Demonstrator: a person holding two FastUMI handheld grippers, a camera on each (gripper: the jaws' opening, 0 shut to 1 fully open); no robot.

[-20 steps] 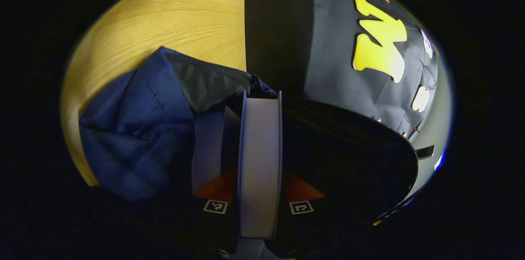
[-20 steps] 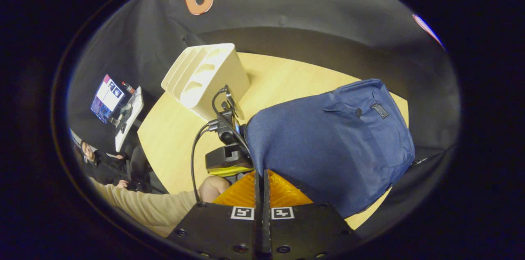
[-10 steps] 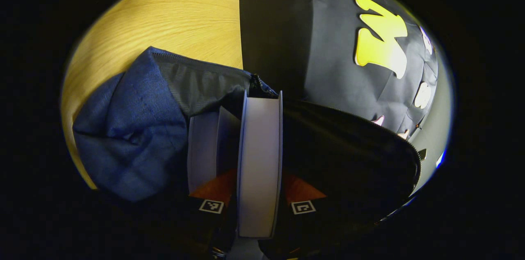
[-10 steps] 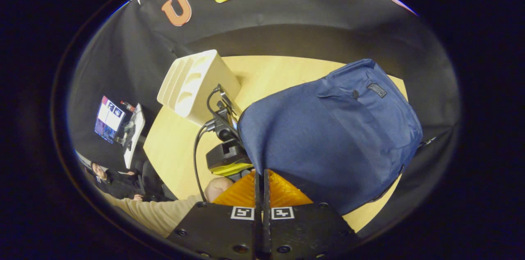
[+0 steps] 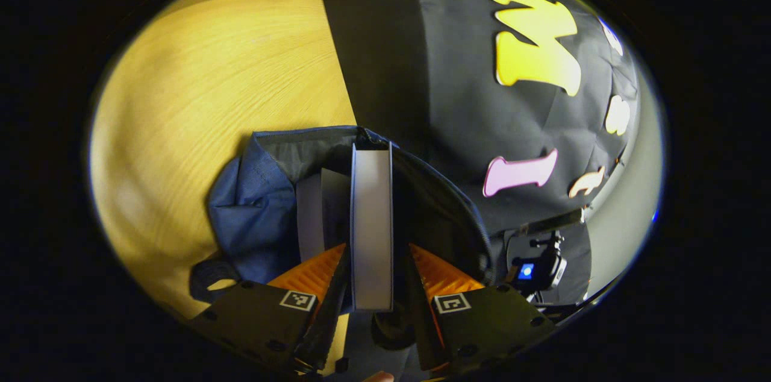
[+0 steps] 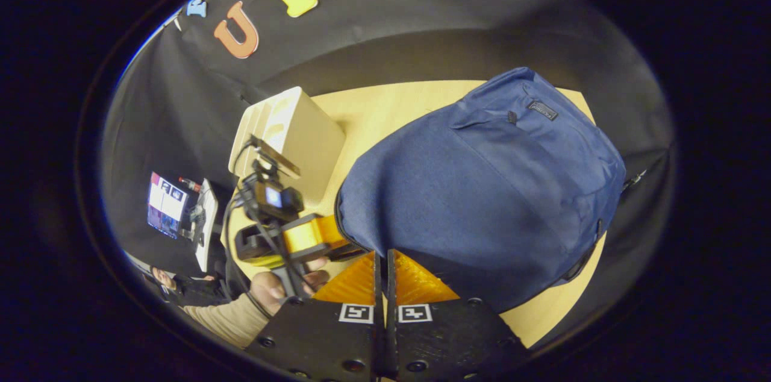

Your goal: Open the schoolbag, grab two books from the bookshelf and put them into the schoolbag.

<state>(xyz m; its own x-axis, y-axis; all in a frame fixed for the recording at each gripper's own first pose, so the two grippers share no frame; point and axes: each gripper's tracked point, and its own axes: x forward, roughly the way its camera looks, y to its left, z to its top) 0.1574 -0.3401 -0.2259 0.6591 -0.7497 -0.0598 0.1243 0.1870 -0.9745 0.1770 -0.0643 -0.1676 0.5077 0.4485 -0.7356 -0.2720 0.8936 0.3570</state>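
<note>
Compared with one second ago, your left gripper (image 5: 371, 261) has drawn back from the schoolbag (image 5: 256, 213). In the left gripper view the bag opening now looks smaller and sits lower, and more of the wooden table (image 5: 199, 87) is exposed. The book (image 5: 371, 225) stands edge-on inside the open bag, between the left fingers. The fingers are now spread, with a dark gap on each side of the book, so they no longer clamp it. A second book (image 5: 310, 213) stands just to its left inside the bag.

In the right gripper view the left gripper (image 6: 301, 237) now sits clear of the bag's mouth, with your hand (image 6: 271, 285) on its handle. The right gripper (image 6: 385, 267) hangs close above the bag's near edge, its fingers together with nothing between them. The bag (image 6: 482, 189) lies on its side on the table (image 6: 385, 105), filling more of this view than before.

The cream bookshelf (image 6: 289, 135) stands on the table beyond the bag, near the black cloth wall (image 6: 421, 26). A lit monitor (image 6: 165, 204) and a seated person (image 6: 181, 285) are at the far left of the room.
</note>
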